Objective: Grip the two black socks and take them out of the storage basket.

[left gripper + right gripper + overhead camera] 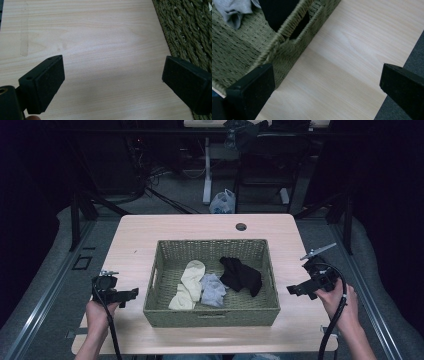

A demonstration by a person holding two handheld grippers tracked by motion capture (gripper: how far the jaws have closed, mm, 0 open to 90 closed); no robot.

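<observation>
On the pale wood-grain table [135,240], the left tongs [131,294] sit released, jaws wide apart, just left of a woven green basket [210,316]. Inside lie soft socks — cream [188,281], grey [213,289], black [241,275]. The right tongs [296,289] are spread too, empty, just right of the basket. No readable writing.

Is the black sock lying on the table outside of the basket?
No, the black sock lies inside the woven basket, at its right side next to the grey sock.
</observation>
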